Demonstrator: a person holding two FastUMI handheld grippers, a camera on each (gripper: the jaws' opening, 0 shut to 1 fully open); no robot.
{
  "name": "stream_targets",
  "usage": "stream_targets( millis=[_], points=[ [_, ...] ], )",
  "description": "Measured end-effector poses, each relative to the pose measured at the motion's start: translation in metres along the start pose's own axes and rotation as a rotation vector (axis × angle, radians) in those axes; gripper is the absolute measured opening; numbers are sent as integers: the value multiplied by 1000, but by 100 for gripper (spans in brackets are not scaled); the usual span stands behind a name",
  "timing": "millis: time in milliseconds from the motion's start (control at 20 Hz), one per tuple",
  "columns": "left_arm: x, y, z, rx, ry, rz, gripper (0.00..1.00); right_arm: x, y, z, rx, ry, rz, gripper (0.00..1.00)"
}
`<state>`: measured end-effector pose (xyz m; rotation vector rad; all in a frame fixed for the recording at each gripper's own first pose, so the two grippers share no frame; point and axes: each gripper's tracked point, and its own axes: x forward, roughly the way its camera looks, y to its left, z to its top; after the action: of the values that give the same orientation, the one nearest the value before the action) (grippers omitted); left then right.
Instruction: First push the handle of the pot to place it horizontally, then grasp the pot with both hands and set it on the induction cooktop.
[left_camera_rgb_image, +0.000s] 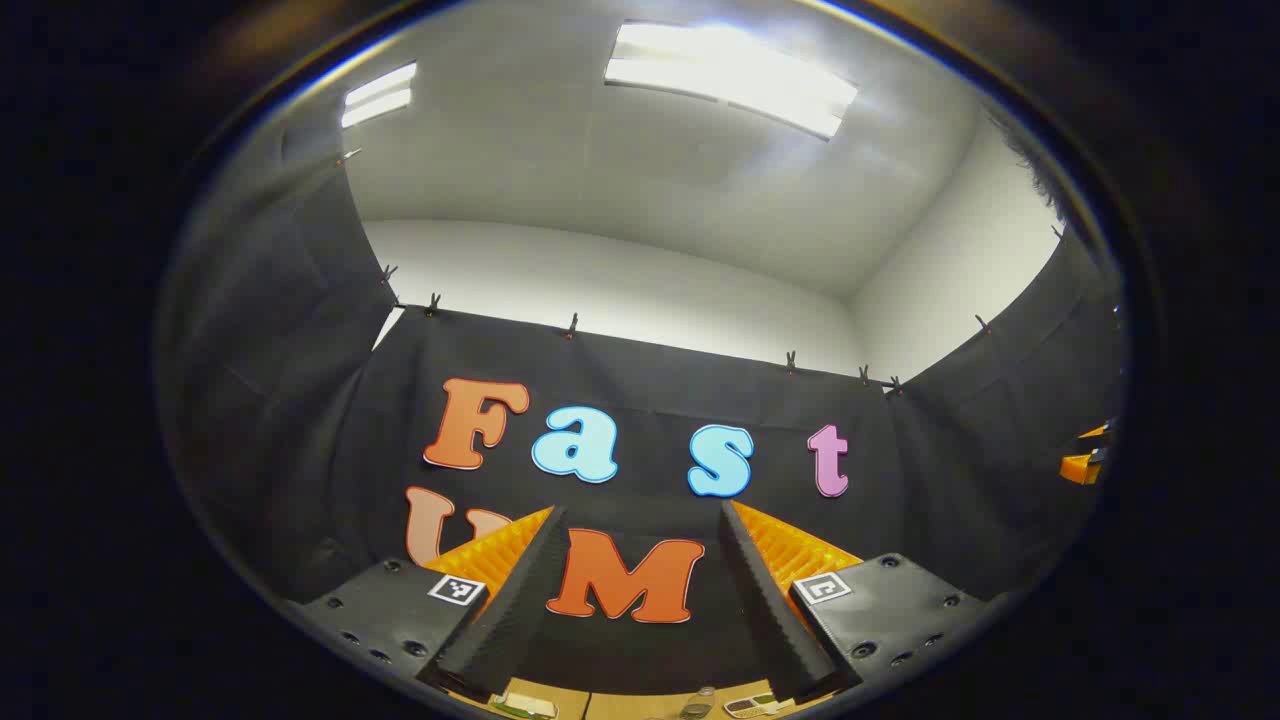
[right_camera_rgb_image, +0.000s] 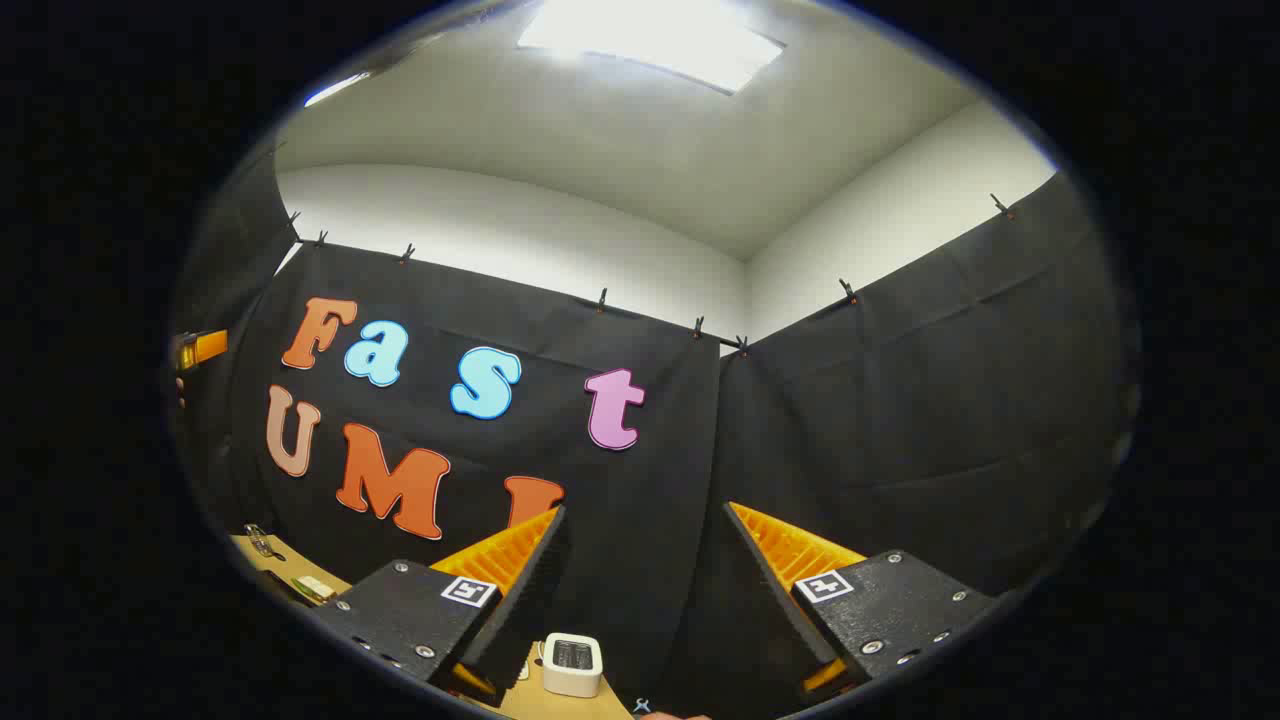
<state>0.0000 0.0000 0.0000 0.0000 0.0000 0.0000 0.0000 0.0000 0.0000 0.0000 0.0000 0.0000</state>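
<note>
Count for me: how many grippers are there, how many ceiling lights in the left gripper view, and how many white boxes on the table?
Grippers: 2, the left gripper and the right gripper, both open
Ceiling lights: 2, one large, one smaller
White box: 1
Total: 5

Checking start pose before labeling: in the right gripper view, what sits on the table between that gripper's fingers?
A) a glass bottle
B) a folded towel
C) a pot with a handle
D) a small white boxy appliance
D: a small white boxy appliance with dark slots on top stands on the table, seen low in the gap of the open right gripper, which is raised toward the booth wall and holds nothing.
</note>
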Motion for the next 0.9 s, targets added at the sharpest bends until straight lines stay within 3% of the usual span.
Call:
stream_targets(
  millis=[150, 200, 250, 900],
  points=[
    [0, -3, -5, -3, 10, -10, 96, -2, -4, -3, -7, 1, -11, 93],
    [-1, -3, -7, 2, 16, -10, 96, -3, -5, -3, -9, 3, -13, 97],
    [-1, -3, -8, 9, 20, -9, 96, -3, -6, -4, -10, 4, -16, 93],
    [-4, 11, -19, 21, 45, 22, 96, 2, 4, -7, -11, -3, 4, 93]
  ],
)
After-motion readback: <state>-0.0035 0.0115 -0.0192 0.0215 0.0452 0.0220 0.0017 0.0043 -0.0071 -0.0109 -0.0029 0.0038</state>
